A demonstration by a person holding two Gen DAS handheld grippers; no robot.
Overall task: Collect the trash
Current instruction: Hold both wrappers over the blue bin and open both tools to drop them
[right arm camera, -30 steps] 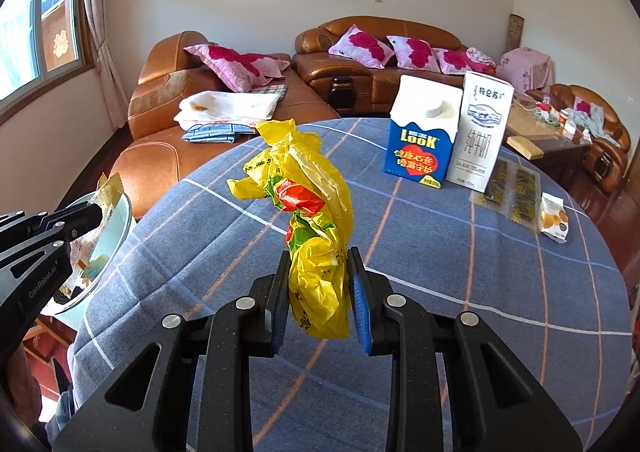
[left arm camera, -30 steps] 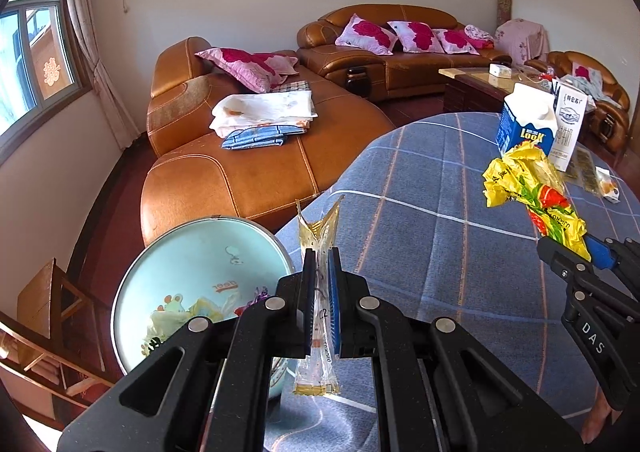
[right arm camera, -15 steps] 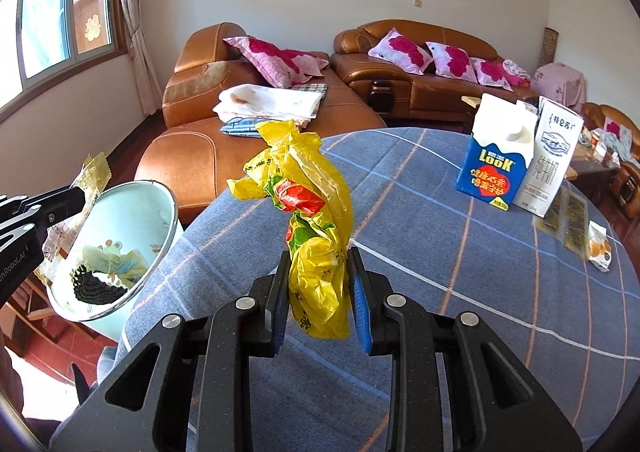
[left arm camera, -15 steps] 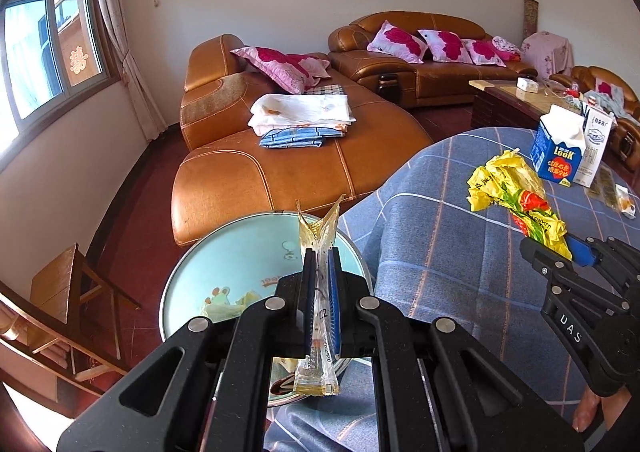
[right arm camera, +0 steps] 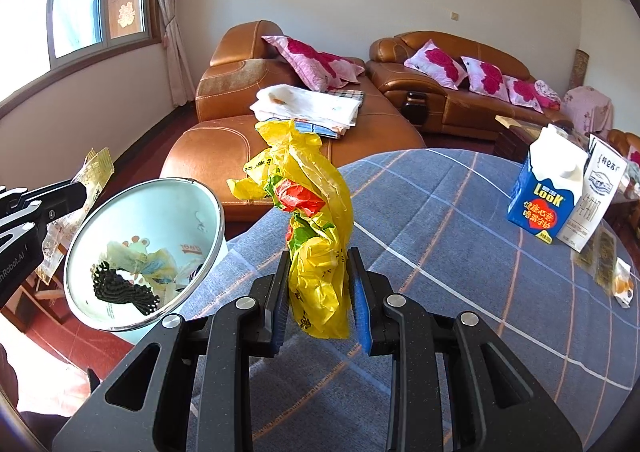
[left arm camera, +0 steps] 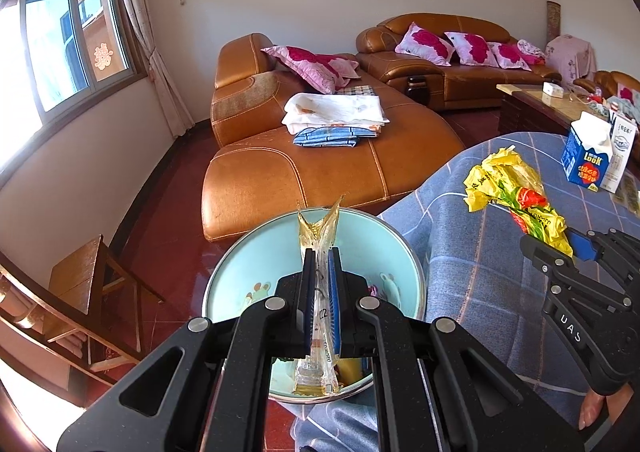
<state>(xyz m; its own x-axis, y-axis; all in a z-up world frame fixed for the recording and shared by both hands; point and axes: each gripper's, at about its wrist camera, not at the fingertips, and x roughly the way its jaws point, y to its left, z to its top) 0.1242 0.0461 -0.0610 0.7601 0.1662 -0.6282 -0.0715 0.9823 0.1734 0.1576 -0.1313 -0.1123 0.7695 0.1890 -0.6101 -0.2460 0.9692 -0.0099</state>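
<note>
Living rm, checked tablecloth (right arm camera: 460,252). Left gripper (left arm camera: 319,264) clamps clear wrapper (left arm camera: 318,236) above bin (left arm camera: 256,272); right gripper (right arm camera: 320,288) clamps yellow bag (right arm camera: 316,212).

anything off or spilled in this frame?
Nothing spilled. Left gripper pinches a clear wrapper over the bin; right gripper holds a crumpled yellow bag above the table. Two cartons stand upright.
</note>
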